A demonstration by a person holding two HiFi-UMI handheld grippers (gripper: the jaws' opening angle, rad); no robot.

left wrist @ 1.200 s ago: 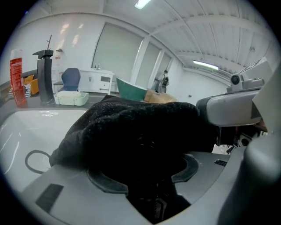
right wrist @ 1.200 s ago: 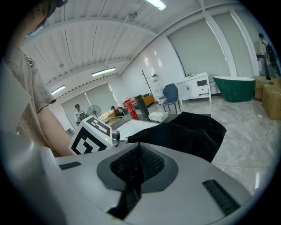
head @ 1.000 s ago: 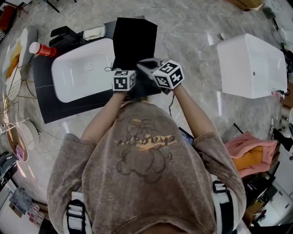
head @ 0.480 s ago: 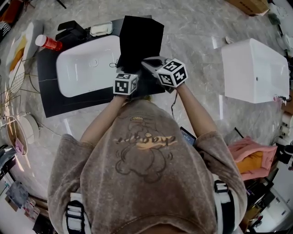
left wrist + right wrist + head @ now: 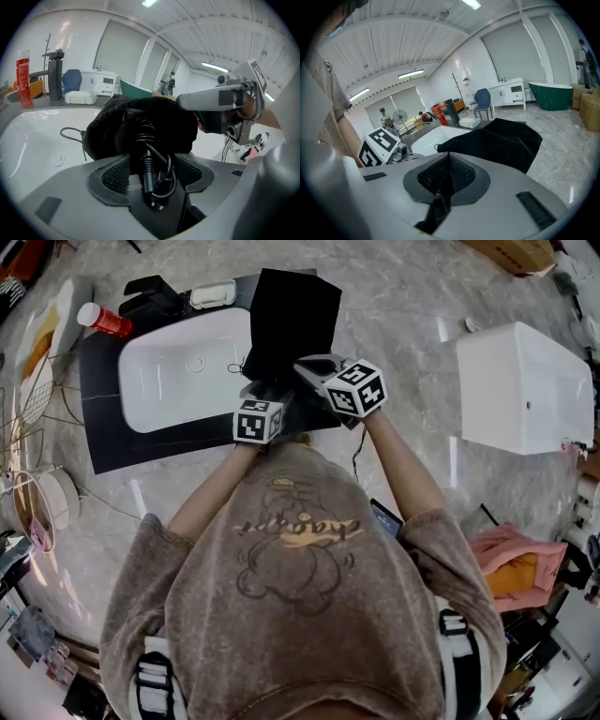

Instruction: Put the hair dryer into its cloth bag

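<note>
The black cloth bag lies over the white sink's right rim. Its mouth bulges towards me, and the hair dryer's body is hidden inside. The dryer's coiled black cord and plug hang out of the mouth. They lie between the jaws of my left gripper, whose pads do not press on them. Those jaws have just been opening and stand open. My right gripper is shut on the bag's rim, pinching a fold of black cloth. In the head view my left gripper and my right gripper sit at the bag's near end.
A black faucet, a soap dish and a red bottle stand along the dark countertop behind the sink. A white tub-like box stands on the marble floor at the right. Pink and orange cloth lies lower right.
My left gripper has drawn back from the bag's mouth towards the person. The right gripper has kept its hold in place.
</note>
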